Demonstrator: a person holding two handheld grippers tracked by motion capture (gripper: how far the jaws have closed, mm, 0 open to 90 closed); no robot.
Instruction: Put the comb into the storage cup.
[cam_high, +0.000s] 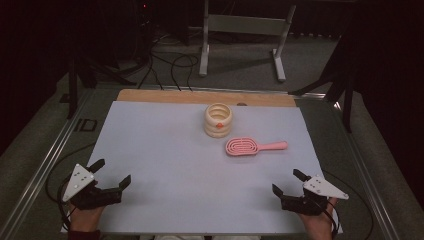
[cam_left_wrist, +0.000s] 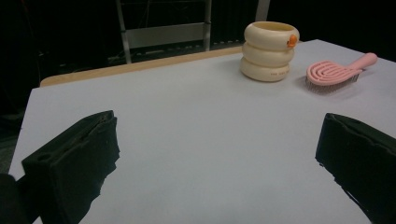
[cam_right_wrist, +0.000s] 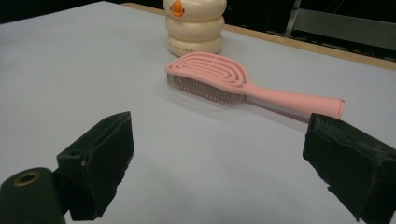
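The left gripper (cam_high: 112, 172) rested at the near left corner of the pale blue-grey table surface (cam_high: 165, 165), held by a hand (cam_high: 85, 217) entering from the bottom edge of the high view, with its grey three-cornered plate on top. Its jaws stood wide apart and nothing lay between them; the left gripper view confirmed bare table surface (cam_left_wrist: 187, 140) between the two black jaws. Farther across the table, toward the far edge and slightly right of centre, a cream ribbed cup (cam_high: 218, 120) stood upright, built of three stacked rings and marked with a small orange emblem near its rim. Just beside it, to the right and nearer the person, a pink hairbrush (cam_high: 252, 146) lay with its bristles down and its handle pointing right; cup and brush sat close together but did not touch. In the right gripper view the hairbrush (cam_right_wrist: 219, 84) lay ahead of the jaws with the cup (cam_right_wrist: 195, 28) behind it. The right gripper (cam_high: 287, 182) rested at the near right corner, held by the other hand (cam_high: 317, 225), its jaws likewise spread wide and empty, well apart from the hairbrush.
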